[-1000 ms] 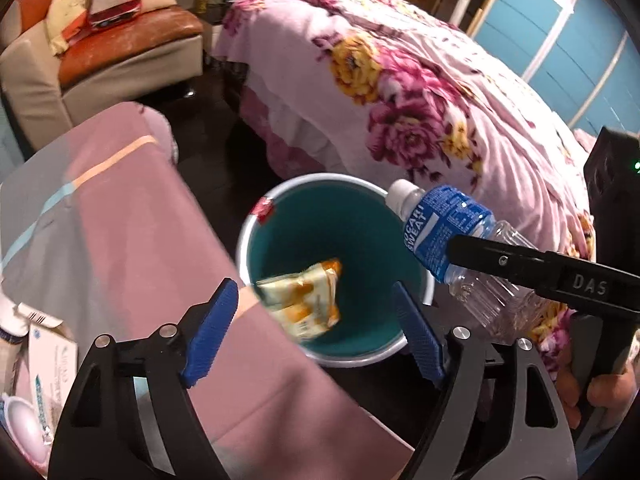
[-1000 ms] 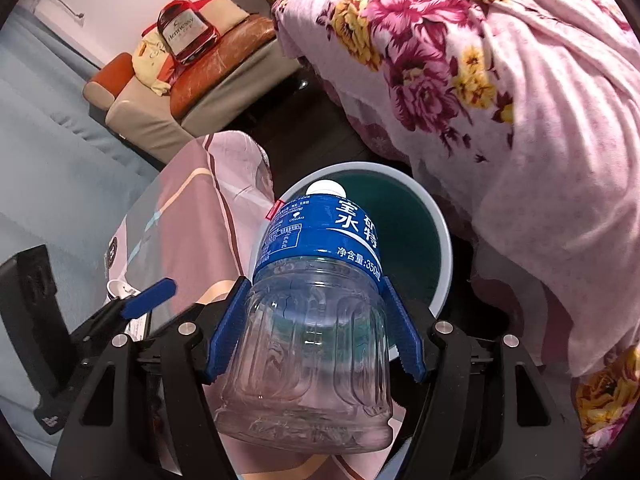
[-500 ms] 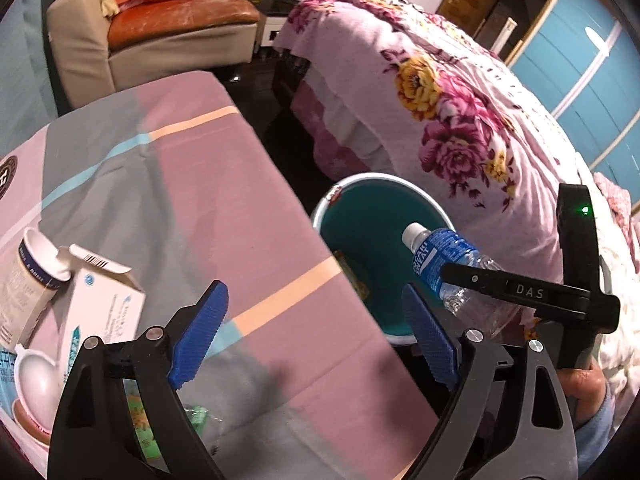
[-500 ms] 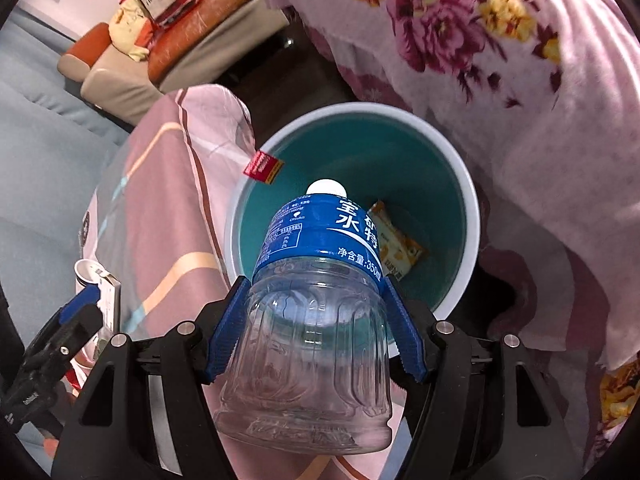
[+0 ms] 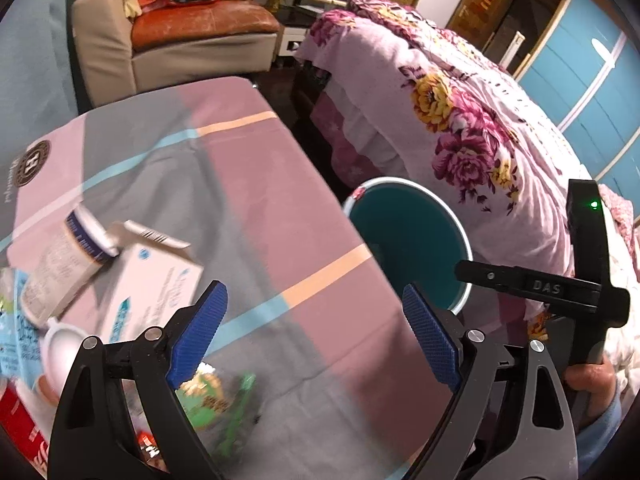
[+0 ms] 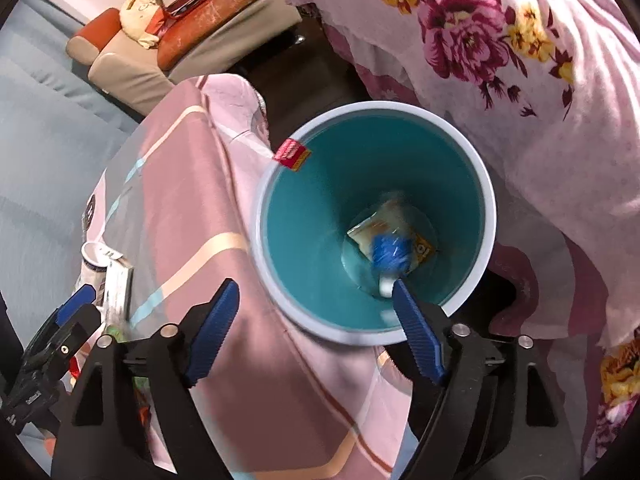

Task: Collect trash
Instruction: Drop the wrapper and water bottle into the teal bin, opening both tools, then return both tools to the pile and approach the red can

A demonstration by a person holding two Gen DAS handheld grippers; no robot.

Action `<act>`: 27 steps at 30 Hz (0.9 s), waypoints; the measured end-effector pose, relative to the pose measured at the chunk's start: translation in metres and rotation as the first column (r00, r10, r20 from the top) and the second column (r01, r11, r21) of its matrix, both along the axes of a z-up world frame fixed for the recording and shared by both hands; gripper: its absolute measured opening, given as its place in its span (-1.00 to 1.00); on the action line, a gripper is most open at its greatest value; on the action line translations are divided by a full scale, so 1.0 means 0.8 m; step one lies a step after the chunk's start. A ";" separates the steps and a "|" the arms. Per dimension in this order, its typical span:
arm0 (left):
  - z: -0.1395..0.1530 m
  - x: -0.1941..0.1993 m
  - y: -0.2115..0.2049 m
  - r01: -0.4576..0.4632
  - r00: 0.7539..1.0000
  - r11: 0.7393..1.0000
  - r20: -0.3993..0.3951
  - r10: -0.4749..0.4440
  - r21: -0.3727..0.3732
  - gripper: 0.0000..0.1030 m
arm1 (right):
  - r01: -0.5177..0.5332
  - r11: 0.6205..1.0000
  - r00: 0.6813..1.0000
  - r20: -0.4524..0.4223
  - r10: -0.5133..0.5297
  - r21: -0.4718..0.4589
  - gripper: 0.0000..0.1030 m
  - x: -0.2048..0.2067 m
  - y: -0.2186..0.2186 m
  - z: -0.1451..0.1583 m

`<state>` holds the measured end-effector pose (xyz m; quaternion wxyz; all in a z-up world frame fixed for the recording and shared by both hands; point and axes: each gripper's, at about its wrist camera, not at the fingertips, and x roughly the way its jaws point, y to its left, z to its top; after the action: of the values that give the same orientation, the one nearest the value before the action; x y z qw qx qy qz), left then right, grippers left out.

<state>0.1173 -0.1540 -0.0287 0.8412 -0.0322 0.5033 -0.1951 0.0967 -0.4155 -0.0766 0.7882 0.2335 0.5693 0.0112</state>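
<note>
The teal bin with a white rim (image 6: pixel 490 216) stands on the floor between the table and the bed; it also shows in the left wrist view (image 5: pixel 466 240). A blue-labelled plastic bottle (image 6: pixel 388 256), blurred, lies in the bin on a yellow snack wrapper (image 6: pixel 384 220). My right gripper (image 6: pixel 316 332) is open and empty just above the bin's near rim. My left gripper (image 5: pixel 316 332) is open and empty over the table. Trash lies on the table at its left: a white box (image 5: pixel 152 280), a white jar with a blue band (image 5: pixel 64 260), a green wrapper (image 5: pixel 212 396).
The table carries a pink, grey and blue cloth (image 5: pixel 248 184). A bed with a floral pink cover (image 5: pixel 460 120) stands right of the bin. A sofa with an orange cushion (image 5: pixel 192 28) is at the back. A white cup (image 5: pixel 60 344) and a red packet (image 5: pixel 20 428) lie at the table's left.
My right gripper has opened and the bottle has dropped into the bin. My left gripper has swung left, from over the bin to over the table.
</note>
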 end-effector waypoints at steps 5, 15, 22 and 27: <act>0.009 -0.016 0.040 -0.048 0.999 0.999 0.010 0.048 -0.004 0.75 | -0.047 0.999 0.999 -0.004 0.047 -0.004 0.52 -0.008 0.035 0.013; 0.033 -0.057 0.146 -0.164 0.985 0.986 0.049 0.164 0.001 0.75 | -0.172 0.985 0.985 0.020 0.173 -0.030 0.58 -0.027 0.131 0.045; 0.041 -0.087 0.226 -0.253 0.965 0.967 0.072 0.253 -0.003 0.75 | -0.282 0.958 0.959 -0.002 0.282 -0.057 0.58 -0.041 0.205 0.053; 0.041 -0.108 0.283 -0.313 0.947 0.950 0.082 0.311 0.001 0.75 | -0.355 0.931 0.935 -0.018 0.355 -0.080 0.58 -0.050 0.255 0.055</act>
<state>0.0312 0.0727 0.0043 0.8813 -0.0976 0.4588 -0.0573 0.0566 -0.2111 -0.0323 0.7813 0.0942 0.6032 0.1295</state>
